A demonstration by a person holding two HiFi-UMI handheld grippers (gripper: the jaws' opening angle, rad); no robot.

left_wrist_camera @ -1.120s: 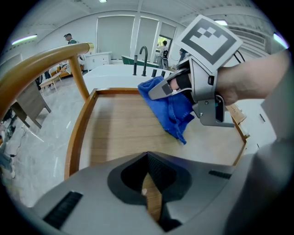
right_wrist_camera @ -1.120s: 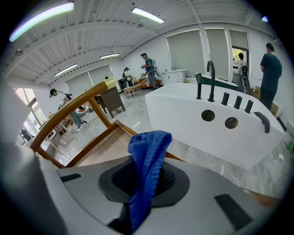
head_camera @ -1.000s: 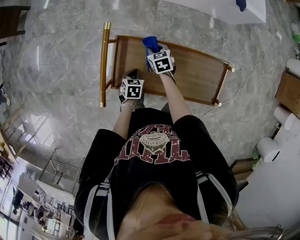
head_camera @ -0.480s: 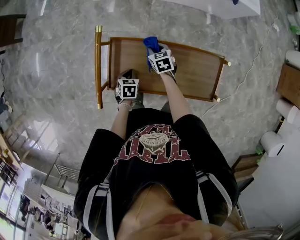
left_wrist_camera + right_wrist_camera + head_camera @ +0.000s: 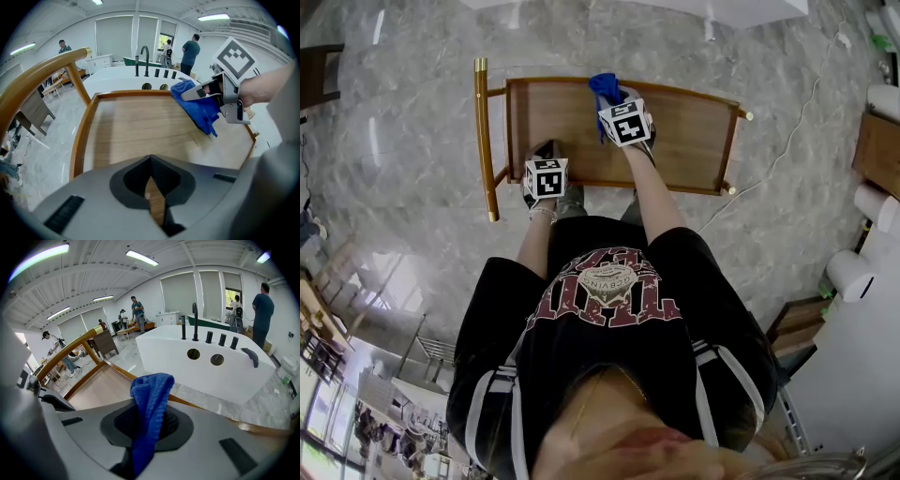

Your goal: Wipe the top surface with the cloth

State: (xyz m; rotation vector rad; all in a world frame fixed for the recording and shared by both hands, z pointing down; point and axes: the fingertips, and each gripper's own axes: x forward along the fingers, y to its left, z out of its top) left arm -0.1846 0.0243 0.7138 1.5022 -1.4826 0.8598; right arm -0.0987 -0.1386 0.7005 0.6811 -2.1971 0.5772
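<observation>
Right tongs (image 5: 614,101) pinch the blue cloth (image 5: 602,86) above the wooden top (image 5: 684,141); left tongs (image 5: 151,187) closed beside its handle (image 5: 483,141).

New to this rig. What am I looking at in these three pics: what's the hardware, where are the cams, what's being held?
There is no robot. A person holds a hand-held claw in each hand, and the marker cubes are part of those claws. The top-down picture comes from a camera on the person's head. The other two come from cameras riding on each claw, looking along its jaws. Below is a wooden cart top with a raised rim and a handle rail at one end. The right claw is shut on a blue cloth, held over the far side of the top. The left claw is shut on nothing, near the front rim.
</observation>
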